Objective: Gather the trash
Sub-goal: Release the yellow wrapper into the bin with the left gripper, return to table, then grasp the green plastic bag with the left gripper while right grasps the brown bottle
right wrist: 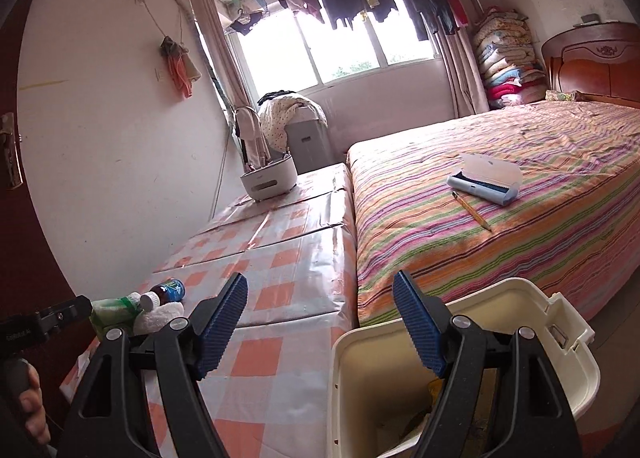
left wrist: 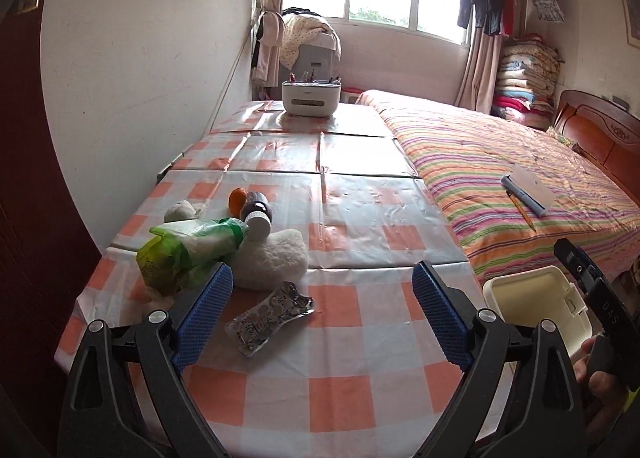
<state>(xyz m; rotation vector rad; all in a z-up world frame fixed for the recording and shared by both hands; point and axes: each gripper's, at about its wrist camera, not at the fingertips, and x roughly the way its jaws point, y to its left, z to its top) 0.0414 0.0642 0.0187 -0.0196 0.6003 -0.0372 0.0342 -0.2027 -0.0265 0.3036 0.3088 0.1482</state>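
My left gripper (left wrist: 322, 294) is open and empty over the near end of the checked table (left wrist: 352, 225). A silver blister pack (left wrist: 269, 316) lies between its fingers, nearer the left one. Behind it lie a white fluffy toy (left wrist: 276, 258), a green and white plastic wrapper (left wrist: 188, 254), a dark medicine bottle with a white cap (left wrist: 258, 213) and a small orange thing (left wrist: 237, 197). A cream open-topped bin (right wrist: 384, 362) stands off the table's right front corner; it also shows in the left wrist view (left wrist: 532, 310). My right gripper (right wrist: 320, 310) is open and empty just above the bin's left rim.
A white organiser box (left wrist: 311, 97) stands at the table's far end. A striped bed (right wrist: 500, 185) adjoins the table on the right, with a blue pencil case (right wrist: 486, 179) and a pencil (right wrist: 472, 210) on it. A wall runs along the table's left side.
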